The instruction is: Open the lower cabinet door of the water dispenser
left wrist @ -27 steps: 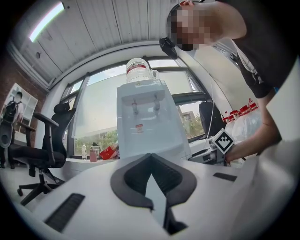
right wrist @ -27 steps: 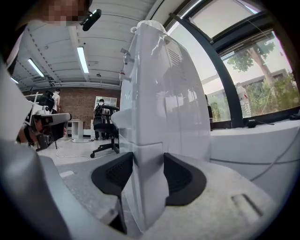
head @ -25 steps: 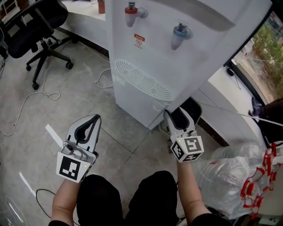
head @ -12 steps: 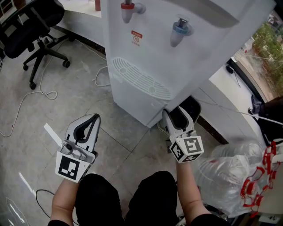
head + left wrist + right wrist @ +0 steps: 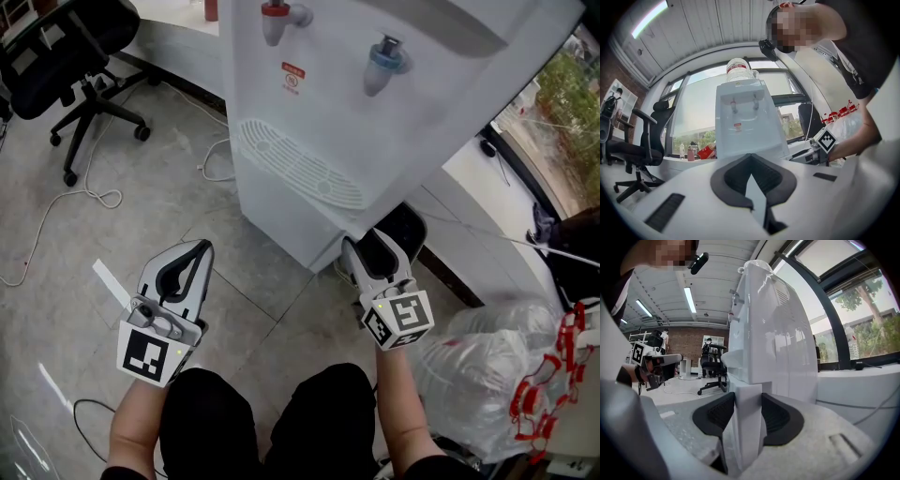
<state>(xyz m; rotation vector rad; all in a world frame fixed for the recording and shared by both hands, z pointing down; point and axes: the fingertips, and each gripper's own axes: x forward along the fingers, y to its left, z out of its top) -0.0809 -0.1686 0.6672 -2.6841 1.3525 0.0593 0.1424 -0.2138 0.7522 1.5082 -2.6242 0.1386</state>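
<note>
1. R gripper [image 5: 375,241]: jaws have just been closing and now clamp the free edge of the lower cabinet door [image 5: 747,427]. The white panel fills the gap, with both pads against it. My gripper points approx. level at the dispenser's bottom right corner.
2. L gripper [image 5: 199,249]: clenched, tips together, nothing between them. It hangs over the floor tiles, well apart from the water dispenser [image 5: 394,131] and pointing at its front.
3. Dispenser ref.: white body, with the red tap [image 5: 275,21] and blue tap [image 5: 382,64] above the drip tray [image 5: 300,167]. The door sits below the tray, near floor level.
4. Surroundings: office chair [image 5: 70,56] far left, loose cable [image 5: 66,202] on the floor, plastic bag [image 5: 497,375] to my right.
</note>
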